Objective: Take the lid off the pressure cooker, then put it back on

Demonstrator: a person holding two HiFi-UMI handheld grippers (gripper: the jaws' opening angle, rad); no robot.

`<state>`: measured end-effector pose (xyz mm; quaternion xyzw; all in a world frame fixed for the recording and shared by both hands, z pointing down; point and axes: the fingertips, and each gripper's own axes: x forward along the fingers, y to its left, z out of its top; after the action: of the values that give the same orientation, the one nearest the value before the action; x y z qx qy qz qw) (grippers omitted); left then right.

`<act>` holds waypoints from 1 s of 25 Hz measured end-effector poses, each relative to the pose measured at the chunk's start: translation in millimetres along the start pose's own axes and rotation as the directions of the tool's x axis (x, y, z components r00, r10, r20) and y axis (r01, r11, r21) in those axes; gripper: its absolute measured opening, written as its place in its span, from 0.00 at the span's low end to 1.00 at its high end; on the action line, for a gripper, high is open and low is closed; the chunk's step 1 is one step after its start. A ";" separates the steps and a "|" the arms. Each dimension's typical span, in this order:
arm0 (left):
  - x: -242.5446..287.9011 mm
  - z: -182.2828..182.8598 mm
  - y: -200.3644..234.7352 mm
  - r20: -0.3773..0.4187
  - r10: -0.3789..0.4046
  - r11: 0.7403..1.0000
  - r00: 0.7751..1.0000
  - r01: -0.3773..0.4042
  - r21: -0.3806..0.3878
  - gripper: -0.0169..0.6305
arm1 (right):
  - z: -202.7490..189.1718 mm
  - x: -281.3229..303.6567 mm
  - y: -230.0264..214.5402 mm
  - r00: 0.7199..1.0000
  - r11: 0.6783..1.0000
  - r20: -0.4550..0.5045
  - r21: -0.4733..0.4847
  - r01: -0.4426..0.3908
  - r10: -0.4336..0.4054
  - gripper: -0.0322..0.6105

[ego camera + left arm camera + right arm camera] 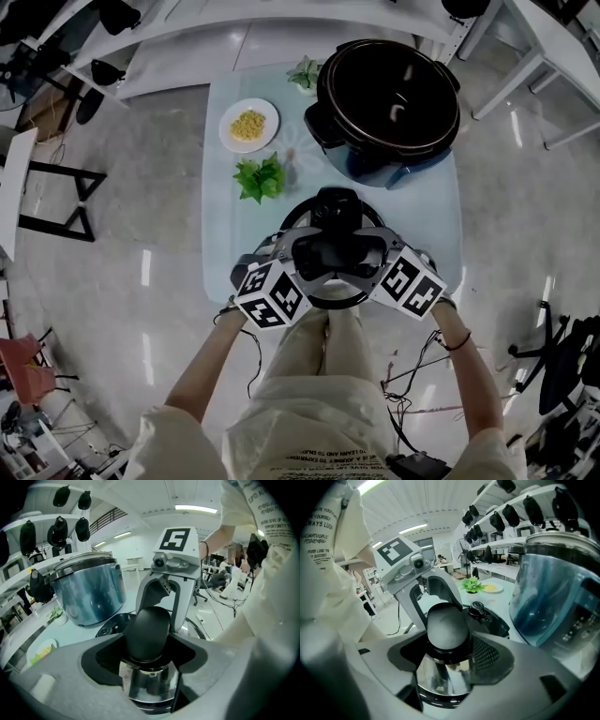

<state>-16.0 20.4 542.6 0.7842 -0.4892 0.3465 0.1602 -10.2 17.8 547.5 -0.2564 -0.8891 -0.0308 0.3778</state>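
The left tool (149, 665) and the right tool (446, 667) clamp from opposite sides on the smooth black knob (446, 626) of the lid (291, 217), which is off and just on the person's side of the open pressure cooker (389, 103); it looks like stiff, weighty steel, best carried by that knob.

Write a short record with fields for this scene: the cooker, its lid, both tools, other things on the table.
Cooker: round steel pressure cooker, open, far end of pale blue table
Lid: black round lid, off, near the person
Left tool: shut on lid's knob
Right tool: shut on lid's knob
Others: white plate with yellow food; green leafy sprig
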 end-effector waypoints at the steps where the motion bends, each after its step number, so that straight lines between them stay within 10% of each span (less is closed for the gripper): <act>1: -0.1 -0.2 0.7 0.005 0.013 1.000 1.000 -0.012 -0.016 0.46 | -0.7 -0.9 -1.1 1.000 1.000 0.005 0.014 0.013 -0.013 0.48; 15: -40.3 8.1 1.0 0.135 0.248 0.921 0.959 -0.191 -0.340 0.45 | 14.5 -48.9 -0.6 0.958 0.958 0.176 0.217 0.188 -0.228 0.42; 25: -86.8 33.2 3.2 0.203 0.364 0.881 0.909 -0.265 -0.391 0.24 | 56.4 -101.1 9.3 0.840 0.900 0.352 0.299 0.317 -0.413 0.12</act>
<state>-30.4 56.2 458.0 0.6913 -0.6825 0.1635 0.1719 16.1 -3.9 436.5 -0.0365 -0.9780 0.0542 0.1982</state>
